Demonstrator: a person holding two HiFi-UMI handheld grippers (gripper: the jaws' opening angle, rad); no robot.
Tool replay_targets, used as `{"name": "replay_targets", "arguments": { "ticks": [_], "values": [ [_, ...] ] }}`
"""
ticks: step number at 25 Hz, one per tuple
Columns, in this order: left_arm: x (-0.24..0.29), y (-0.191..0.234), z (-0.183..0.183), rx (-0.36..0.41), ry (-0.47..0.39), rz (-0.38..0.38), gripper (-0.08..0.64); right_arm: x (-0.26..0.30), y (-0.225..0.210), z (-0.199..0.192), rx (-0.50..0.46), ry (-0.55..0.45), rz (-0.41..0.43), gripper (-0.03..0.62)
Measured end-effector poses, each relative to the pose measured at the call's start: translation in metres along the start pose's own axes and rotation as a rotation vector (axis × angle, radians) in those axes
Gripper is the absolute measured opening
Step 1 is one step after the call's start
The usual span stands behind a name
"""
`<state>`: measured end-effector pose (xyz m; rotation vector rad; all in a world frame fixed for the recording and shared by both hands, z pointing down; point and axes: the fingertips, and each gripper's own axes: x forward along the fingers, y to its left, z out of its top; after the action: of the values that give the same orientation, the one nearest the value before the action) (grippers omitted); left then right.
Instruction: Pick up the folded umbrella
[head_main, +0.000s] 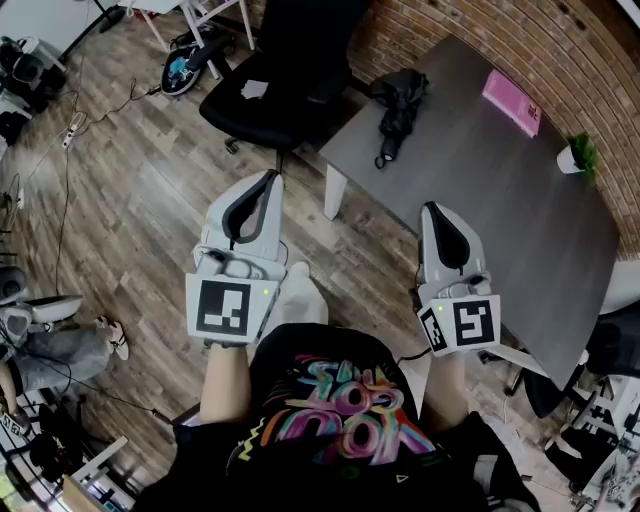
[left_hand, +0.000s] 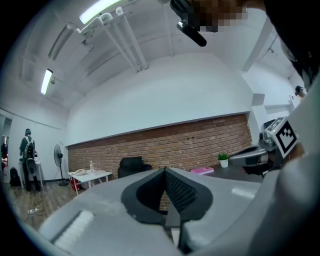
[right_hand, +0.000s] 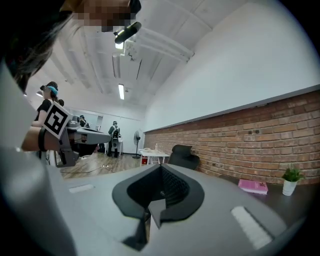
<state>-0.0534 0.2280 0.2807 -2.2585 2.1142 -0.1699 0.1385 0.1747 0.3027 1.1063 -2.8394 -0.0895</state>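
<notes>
The folded black umbrella (head_main: 397, 110) lies on the near-left part of the dark grey table (head_main: 480, 190), its handle end towards the table's edge. My left gripper (head_main: 270, 178) is held level over the wooden floor, short of the table's corner, jaws shut and empty. Just inside the table's front edge is my right gripper (head_main: 432, 208), also shut and holding nothing. In the left gripper view the left gripper (left_hand: 165, 171) has its tips together, and in the right gripper view the right gripper (right_hand: 161, 167) does too. Neither gripper view shows the umbrella.
A black office chair (head_main: 285, 80) stands left of the table, close to the umbrella. A pink book (head_main: 512, 100) and a small potted plant (head_main: 577, 155) sit at the table's far side by the brick wall (head_main: 590, 60). Cables and gear lie on the floor at left.
</notes>
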Motion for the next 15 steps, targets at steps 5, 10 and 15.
{"name": "replay_targets", "arguments": {
  "ticks": [5,10,15],
  "values": [
    [0.048,0.049,-0.003,0.003,0.011,-0.020,0.002,0.062,-0.011,0.004,0.012,0.016,-0.029,0.001],
    [0.082,0.086,-0.010,-0.009,0.017,-0.043,0.002,0.106,-0.014,0.000,0.020,0.040,-0.069,0.001],
    [0.111,0.111,-0.015,-0.007,0.018,-0.090,0.002,0.135,-0.018,-0.001,0.024,0.059,-0.118,0.001]
  ]
}}
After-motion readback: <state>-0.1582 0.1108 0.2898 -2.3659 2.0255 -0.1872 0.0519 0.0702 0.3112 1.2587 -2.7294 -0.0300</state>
